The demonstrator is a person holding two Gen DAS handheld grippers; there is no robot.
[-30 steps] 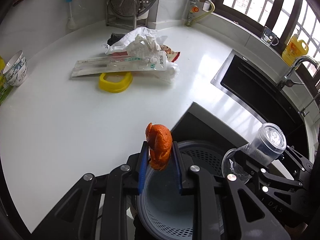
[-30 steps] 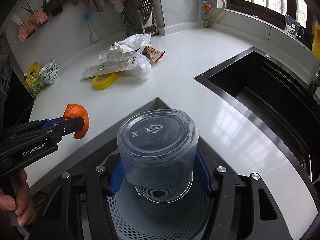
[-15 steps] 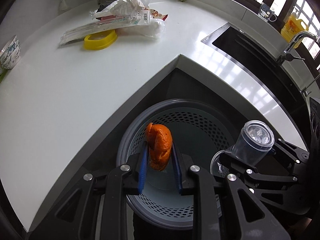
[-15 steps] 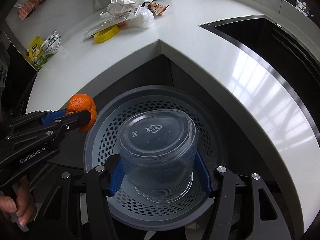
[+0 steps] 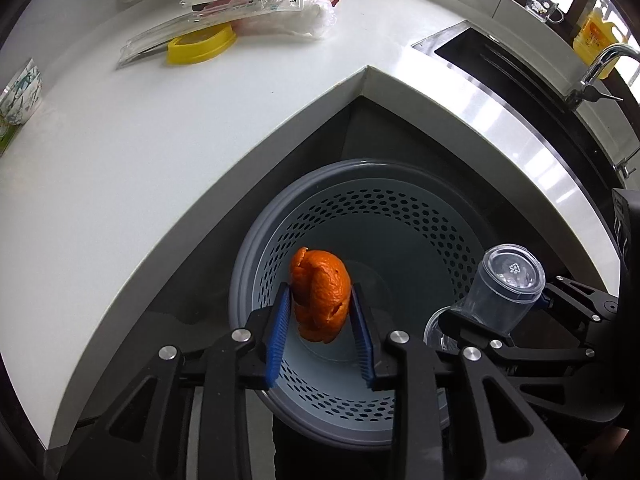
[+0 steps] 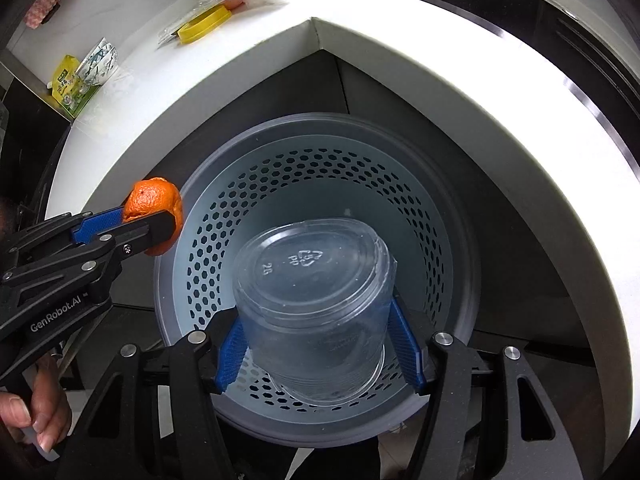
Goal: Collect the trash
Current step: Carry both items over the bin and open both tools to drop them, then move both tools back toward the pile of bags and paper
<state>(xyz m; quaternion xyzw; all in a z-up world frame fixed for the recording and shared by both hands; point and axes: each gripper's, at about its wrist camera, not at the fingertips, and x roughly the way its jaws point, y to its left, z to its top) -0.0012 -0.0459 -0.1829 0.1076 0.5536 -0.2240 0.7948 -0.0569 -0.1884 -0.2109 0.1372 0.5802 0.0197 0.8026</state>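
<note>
An orange peel (image 5: pixel 320 296) sits between the blue pads of my left gripper (image 5: pixel 320 289), which points down into the grey perforated bin (image 5: pixel 256 248). Its jaws are opening, and both pads still touch the peel. In the right wrist view the peel (image 6: pixel 154 200) hangs over the bin's left rim (image 6: pixel 172 264). My right gripper (image 6: pixel 318 340) is shut on a clear plastic cup (image 6: pixel 312 292), held bottom-outward over the bin's middle. The left wrist view shows that cup (image 5: pixel 504 292) at the bin's right edge.
The bin stands on the floor in the inner corner of a white countertop (image 5: pixel 120 168). On the counter lie plastic wrappers (image 5: pixel 240 4) and a yellow ring (image 5: pixel 200 44). A black sink (image 5: pixel 500 68) lies to the right. A hand (image 6: pixel 36 412) holds the left gripper's handle.
Both grippers have sunk and tipped down from counter height to just over the bin's mouth. The left jaws stand slightly wider around the peel. The cup's grip looks unchanged.
</note>
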